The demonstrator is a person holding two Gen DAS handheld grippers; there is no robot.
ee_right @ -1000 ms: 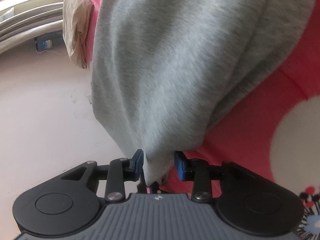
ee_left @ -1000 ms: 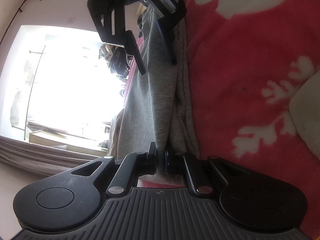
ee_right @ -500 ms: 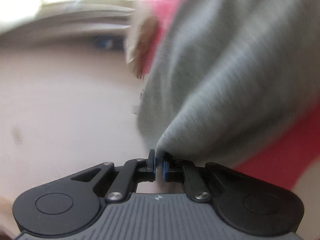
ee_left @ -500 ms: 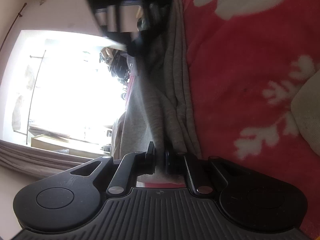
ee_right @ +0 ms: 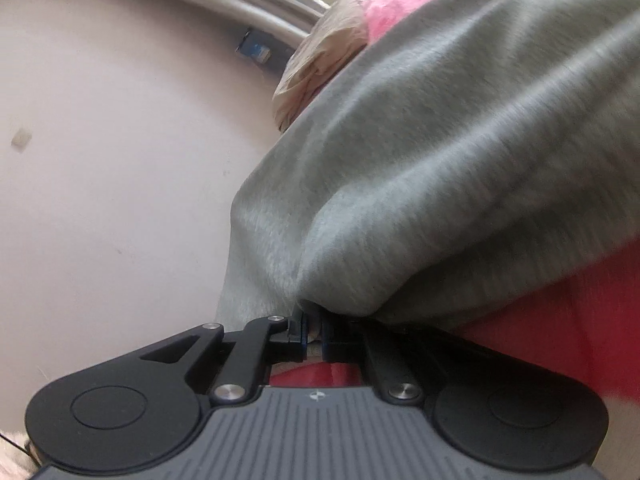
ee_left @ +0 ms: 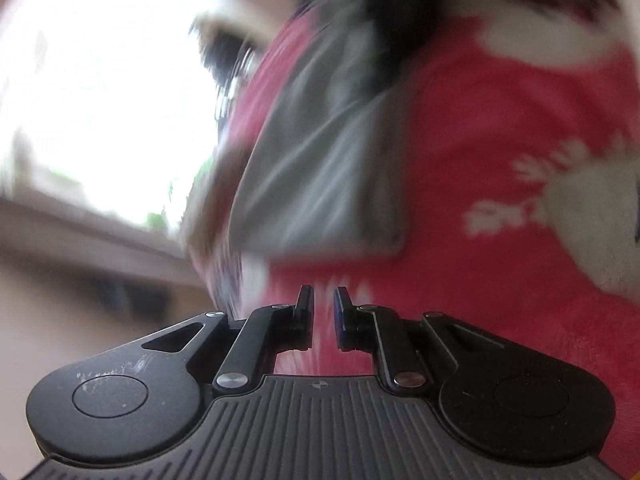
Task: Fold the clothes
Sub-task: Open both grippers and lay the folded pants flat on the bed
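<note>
And the left tool (ee_left: pixel 323 307) has let go! A second ago it pinched the soft grey knit garment (ee_left: pixel 320 168); now its jaws stand apart with nothing between them, and the garment lies just ahead on the red fleece blanket with white snowflake shapes (ee_left: pixel 500 128). The right tool (ee_right: pixel 315 330), wide open a second ago, is clenched on a grey corner. Looks like one fold laid, another starting. No writing readable anywhere.
</note>
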